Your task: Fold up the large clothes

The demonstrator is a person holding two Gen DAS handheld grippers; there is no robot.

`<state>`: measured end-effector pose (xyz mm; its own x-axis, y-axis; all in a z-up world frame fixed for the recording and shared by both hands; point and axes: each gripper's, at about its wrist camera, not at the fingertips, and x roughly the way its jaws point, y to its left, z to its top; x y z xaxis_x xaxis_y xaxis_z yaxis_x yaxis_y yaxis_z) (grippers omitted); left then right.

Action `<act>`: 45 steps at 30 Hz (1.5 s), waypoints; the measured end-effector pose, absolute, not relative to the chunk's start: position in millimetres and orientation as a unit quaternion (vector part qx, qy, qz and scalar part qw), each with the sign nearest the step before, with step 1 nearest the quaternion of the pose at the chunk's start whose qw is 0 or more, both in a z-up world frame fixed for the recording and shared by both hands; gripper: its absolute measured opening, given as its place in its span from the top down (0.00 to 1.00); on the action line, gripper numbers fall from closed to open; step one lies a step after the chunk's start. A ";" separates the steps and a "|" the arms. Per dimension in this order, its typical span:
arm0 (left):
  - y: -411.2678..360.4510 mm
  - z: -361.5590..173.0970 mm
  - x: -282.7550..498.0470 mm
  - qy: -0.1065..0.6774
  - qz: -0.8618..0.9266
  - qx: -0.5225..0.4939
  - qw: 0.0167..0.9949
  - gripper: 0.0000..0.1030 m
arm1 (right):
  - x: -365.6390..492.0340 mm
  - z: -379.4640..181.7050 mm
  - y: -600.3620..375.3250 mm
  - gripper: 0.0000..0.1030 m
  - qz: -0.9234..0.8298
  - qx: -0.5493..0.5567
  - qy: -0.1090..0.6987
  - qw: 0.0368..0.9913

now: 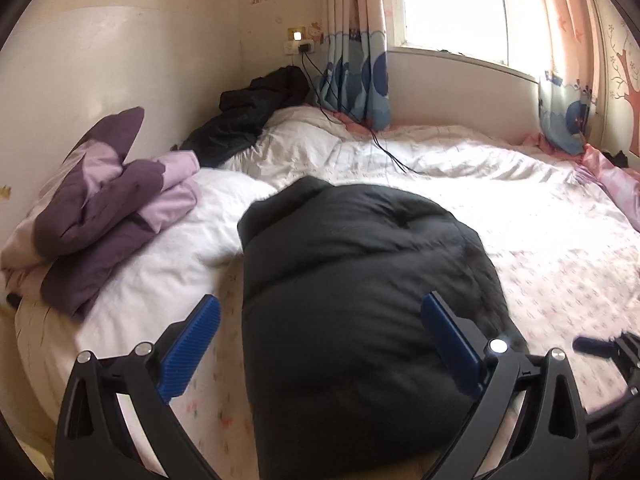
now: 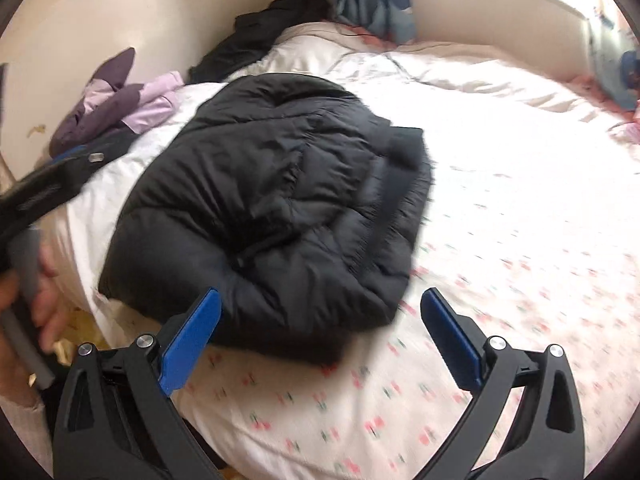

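The bed (image 2: 500, 208) carries my folded black puffer jacket (image 2: 272, 200) near its front edge, a purple quilt (image 1: 100, 208) bundled at the left edge. My left gripper (image 1: 320, 344) and right gripper (image 2: 320, 332) both hang spread, grasping nothing.

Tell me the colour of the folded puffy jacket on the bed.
The folded puffy jacket is black; the right wrist view shows it best.

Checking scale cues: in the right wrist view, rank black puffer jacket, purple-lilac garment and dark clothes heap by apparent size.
1. black puffer jacket, though nearest the camera.
2-3. purple-lilac garment and dark clothes heap: alike, unranked.
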<state>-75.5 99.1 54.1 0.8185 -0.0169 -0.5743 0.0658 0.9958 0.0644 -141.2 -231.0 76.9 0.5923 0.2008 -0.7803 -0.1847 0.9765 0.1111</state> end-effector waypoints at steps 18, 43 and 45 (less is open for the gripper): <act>109.3 55.3 -180.9 0.396 -0.037 0.027 0.917 0.07 | -209.2 121.2 -201.3 0.06 0.083 -0.005 0.435 0.897; 116.0 62.8 -194.8 0.390 -0.035 0.025 0.920 0.07 | -222.6 125.7 -190.1 0.06 0.075 -0.026 0.450 0.890; 116.5 61.7 -193.8 0.393 -0.035 0.025 0.919 0.07 | -222.2 124.6 -190.7 0.06 0.075 -0.026 0.451 0.889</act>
